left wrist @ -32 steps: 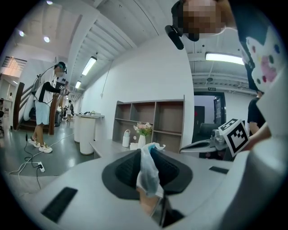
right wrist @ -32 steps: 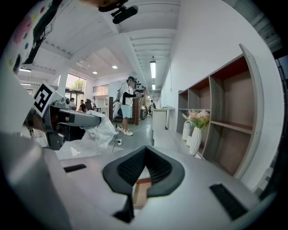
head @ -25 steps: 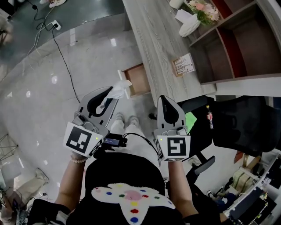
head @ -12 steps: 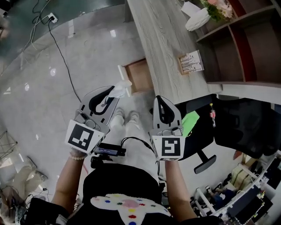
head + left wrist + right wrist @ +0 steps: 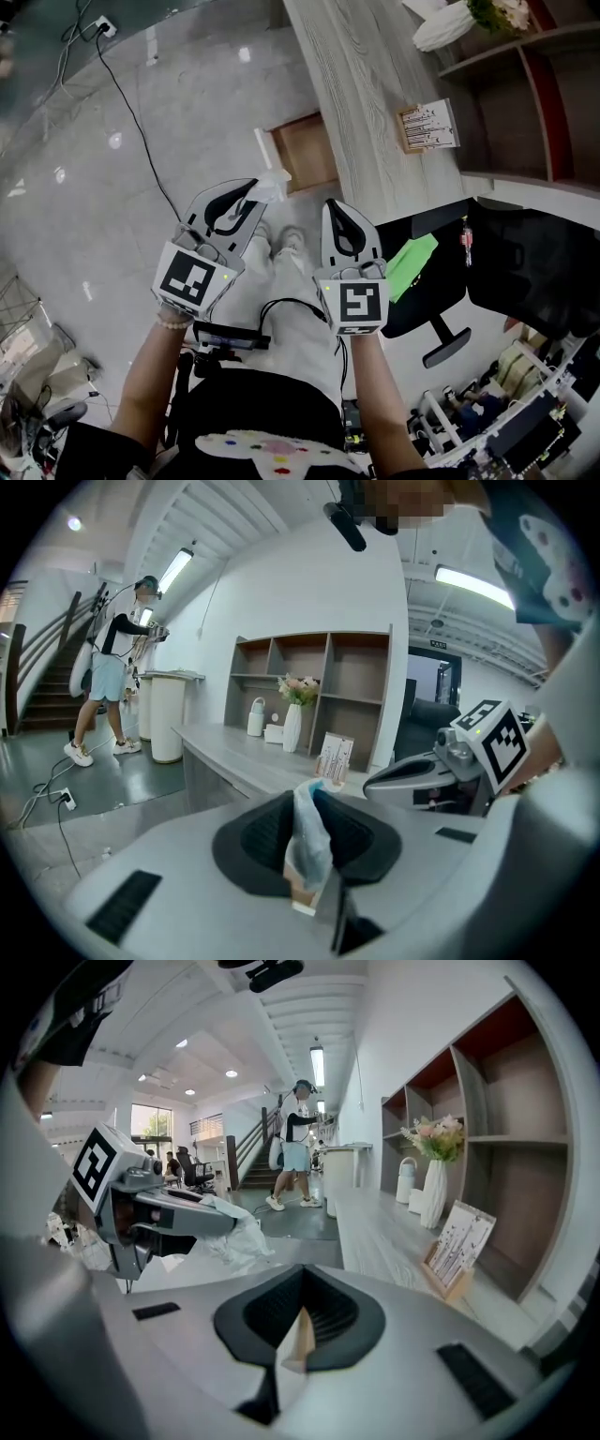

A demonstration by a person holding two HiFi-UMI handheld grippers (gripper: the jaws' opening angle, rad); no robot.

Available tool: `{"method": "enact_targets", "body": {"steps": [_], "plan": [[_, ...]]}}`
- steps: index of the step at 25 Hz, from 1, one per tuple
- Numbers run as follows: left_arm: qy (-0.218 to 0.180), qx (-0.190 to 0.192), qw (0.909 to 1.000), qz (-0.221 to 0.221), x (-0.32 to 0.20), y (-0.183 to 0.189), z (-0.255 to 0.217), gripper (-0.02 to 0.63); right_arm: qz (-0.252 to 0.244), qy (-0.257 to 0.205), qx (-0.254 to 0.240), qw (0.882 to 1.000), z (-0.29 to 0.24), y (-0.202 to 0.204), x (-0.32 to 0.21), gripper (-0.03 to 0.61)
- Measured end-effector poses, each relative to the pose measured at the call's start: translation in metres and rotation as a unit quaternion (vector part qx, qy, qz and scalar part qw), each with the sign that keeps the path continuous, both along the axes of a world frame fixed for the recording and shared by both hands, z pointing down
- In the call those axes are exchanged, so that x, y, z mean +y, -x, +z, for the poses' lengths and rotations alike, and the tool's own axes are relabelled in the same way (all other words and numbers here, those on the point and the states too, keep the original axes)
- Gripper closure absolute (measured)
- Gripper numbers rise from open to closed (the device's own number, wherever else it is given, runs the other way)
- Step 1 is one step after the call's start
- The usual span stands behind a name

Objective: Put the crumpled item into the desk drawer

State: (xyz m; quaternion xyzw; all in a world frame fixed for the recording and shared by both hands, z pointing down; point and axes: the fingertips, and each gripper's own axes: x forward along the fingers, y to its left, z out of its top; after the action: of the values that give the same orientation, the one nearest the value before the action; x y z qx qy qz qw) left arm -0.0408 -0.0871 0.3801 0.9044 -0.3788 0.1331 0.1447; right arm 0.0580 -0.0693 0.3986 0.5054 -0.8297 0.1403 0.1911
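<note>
The drawer (image 5: 305, 155) is standing pulled out from the side of the long grey table (image 5: 361, 84), its brown wooden bottom showing. The crumpled item (image 5: 272, 183) is not lying in it: it is hanging in the air just short of the drawer's white front edge, pinched in the left tool (image 5: 255, 187). Beyond the table, a shelf unit (image 5: 525, 103) is carrying a white vase (image 5: 448, 23) with flowers.

A card stand (image 5: 428, 127) is sitting on the table near its edge. A black office chair (image 5: 441, 272) with a green patch (image 5: 410, 261) on its seat is standing just right of the right tool (image 5: 337, 211). A black cable (image 5: 131, 112) is running across the shiny floor to a power strip (image 5: 98, 28). Nothing is lying between the item and the drawer.

Both of the person's arms are reaching forward, side by side, with the 2 tools pointing toward the table. The left tool is clenching the crumpled item, which is sticking up past its tips. The right tool is drawn closed with nothing between its jaws.
</note>
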Motion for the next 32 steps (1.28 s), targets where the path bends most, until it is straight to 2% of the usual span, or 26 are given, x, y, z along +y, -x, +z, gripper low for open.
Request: {"method": "enact_targets", "body": {"steps": [7, 18, 32], "plan": [[0.047, -0.004, 0.9989, 0.002, -0.009, -0.005, 0.059, 0.54, 0.004, 0.026, 0.005, 1.0, 0.036, 0.003, 0.005, 0.575], [0.109, -0.01, 0.9931, 0.042, -0.022, -0.032, 0.148, 0.54, 0.006, 0.054, 0.009, 0.998, 0.074, 0.012, 0.006, 0.575], [0.18, -0.012, 0.9788, 0.097, -0.018, -0.07, 0.224, 0.538, 0.018, 0.079, 0.002, 0.997, 0.109, 0.013, 0.009, 0.574]]}}
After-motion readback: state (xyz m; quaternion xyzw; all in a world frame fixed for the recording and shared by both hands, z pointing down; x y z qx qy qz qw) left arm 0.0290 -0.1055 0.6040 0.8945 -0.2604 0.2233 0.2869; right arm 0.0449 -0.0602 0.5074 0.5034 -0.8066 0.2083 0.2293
